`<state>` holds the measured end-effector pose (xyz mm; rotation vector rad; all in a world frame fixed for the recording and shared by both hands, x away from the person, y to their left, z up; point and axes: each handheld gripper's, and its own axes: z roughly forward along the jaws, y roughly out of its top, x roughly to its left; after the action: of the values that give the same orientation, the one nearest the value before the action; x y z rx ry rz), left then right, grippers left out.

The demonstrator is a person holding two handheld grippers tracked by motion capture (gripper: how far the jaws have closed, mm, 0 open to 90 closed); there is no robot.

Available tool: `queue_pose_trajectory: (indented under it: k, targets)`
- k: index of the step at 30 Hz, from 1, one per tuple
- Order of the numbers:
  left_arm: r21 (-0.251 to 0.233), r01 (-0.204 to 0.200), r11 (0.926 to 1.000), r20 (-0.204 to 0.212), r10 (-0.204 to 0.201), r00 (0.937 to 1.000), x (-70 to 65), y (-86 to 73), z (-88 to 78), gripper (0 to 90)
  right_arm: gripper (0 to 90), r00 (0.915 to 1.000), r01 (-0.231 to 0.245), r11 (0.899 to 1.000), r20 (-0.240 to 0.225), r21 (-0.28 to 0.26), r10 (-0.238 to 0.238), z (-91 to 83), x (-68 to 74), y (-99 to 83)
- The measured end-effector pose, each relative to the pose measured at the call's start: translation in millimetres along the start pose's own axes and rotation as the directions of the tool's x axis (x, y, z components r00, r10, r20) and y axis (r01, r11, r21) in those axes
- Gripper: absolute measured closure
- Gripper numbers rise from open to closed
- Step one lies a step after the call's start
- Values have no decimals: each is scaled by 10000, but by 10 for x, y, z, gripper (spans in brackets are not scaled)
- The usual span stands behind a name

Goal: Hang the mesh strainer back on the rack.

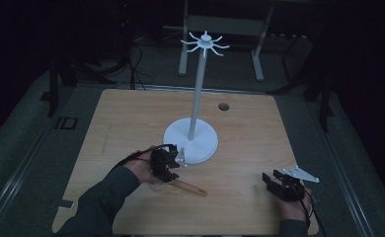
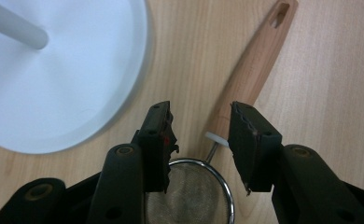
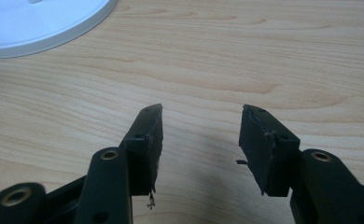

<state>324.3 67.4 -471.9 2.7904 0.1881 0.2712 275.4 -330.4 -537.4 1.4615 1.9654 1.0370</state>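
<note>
1. The strainer (image 2: 192,191), a small mesh sieve with a wooden handle (image 2: 255,70), lay flat on the table (image 1: 240,138) just beside the base of the white stand (image 1: 190,140), on the person's side of it, its handle pointing away from the base.
2. The left gripper (image 2: 199,135) hovered over the neck where the wire meets the handle, jaws parted to either side of it and not yet closed on anything.
3. The stand's pole rose from the base to a ring of hooks (image 1: 205,43) at the top, all of them bare.
4. The right gripper (image 3: 201,135) rested well apart from the base, to its right over bare wood, jaws spread and holding nothing.
5. Judged from this, the work had barely begun: the grasp was lined up, while closing, lifting and presumably hanging the strainer by its handle hole all remained.
</note>
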Motion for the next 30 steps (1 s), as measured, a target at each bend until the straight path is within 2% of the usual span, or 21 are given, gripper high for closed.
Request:
queue_pose_trajectory:
  k: [3,10,17,30]
  targets:
    - [375,-206,9991,74,203,9998,-11,22,50,597,490,10000,-2,10000,-7,26,2,7,4,-1]
    - [790,-403,9961,288,381,9989,-45,73,177,597,488,10000,-29,10000,-11,52,29,9,3,-5]
    - [1290,-819,9883,472,763,9960,-78,135,313,595,486,10000,-36,10000,-6,59,36,10,1,-5]
    - [1528,-610,9864,556,531,9970,-15,197,381,654,484,10000,-5,10000,-33,85,5,19,15,-6]
